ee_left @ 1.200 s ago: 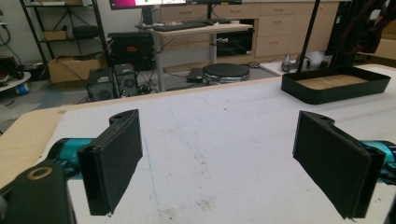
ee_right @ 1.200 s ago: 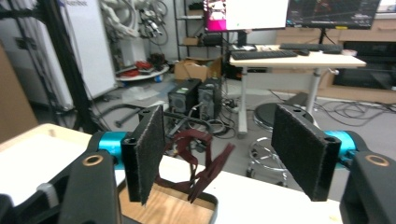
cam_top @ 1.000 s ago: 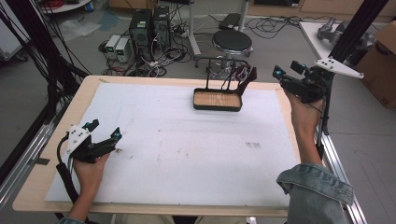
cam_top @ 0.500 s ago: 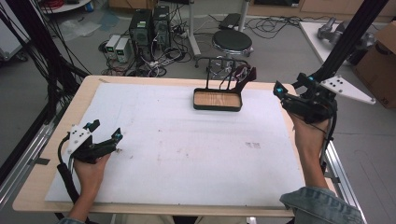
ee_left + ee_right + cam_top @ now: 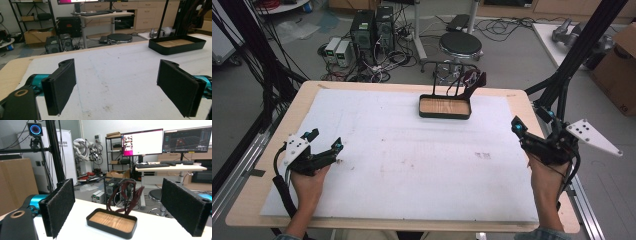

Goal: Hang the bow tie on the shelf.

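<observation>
one right gripper [image 5: 532,135] lower, fingers opened, seemingly empty

A robotics laboratory: computer towers [image 5: 371,27] and loose cables [image 5: 387,60] on the floor, monitors [image 5: 142,142] on a desk [image 5: 170,167], black camera-rig frame [image 5: 53,150].

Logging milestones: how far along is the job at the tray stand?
Done, apparently: dark red bands hang on the stand over the black tray. In hand: nothing. The right gripper has just been opening its fingers, nothing between them; the left gripper is open and empty. Left: I see nothing else on the table to hang.
</observation>
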A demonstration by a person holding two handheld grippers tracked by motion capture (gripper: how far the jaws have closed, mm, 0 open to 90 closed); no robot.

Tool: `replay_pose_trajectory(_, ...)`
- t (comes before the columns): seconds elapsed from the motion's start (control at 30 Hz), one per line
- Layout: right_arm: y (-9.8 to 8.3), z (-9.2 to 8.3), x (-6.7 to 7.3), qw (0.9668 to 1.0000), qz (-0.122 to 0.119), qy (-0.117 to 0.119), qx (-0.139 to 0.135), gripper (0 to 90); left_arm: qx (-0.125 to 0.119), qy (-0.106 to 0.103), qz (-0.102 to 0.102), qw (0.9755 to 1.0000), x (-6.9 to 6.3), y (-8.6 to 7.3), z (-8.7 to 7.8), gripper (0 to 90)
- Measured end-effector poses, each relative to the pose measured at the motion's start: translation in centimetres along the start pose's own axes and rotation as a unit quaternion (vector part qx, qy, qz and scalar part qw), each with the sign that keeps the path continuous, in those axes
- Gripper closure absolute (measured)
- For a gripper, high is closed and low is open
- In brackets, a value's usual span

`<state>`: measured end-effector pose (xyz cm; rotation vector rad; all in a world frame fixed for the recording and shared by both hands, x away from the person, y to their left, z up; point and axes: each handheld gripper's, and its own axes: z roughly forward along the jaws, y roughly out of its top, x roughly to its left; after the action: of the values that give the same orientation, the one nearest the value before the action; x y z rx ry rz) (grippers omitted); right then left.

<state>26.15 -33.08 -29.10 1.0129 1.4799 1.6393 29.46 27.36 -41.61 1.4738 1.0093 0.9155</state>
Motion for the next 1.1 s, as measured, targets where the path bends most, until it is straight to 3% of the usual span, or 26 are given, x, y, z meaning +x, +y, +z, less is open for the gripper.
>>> replay_pose_trajectory(0.2,-2.4,-1.5,0.2,0.9999,0.001,-0.011,0.002,11.5,0.0,-0.001,0.001,1.0,0.0,0.0,0.0,15.9)
replay_pose_trajectory(0.47,-6.1,-2.2,0.3,0.9996,-0.002,-0.024,0.011,11.5,0.0,-0.001,0.0,1.0,0.0,0.0,-0.1,15.9)
replay_pose_trajectory(1.1,-12.7,-2.0,0.3,0.9963,0.014,-0.037,0.077,11.5,0.003,-0.001,0.002,1.0,-0.1,0.0,0.0,15.9)
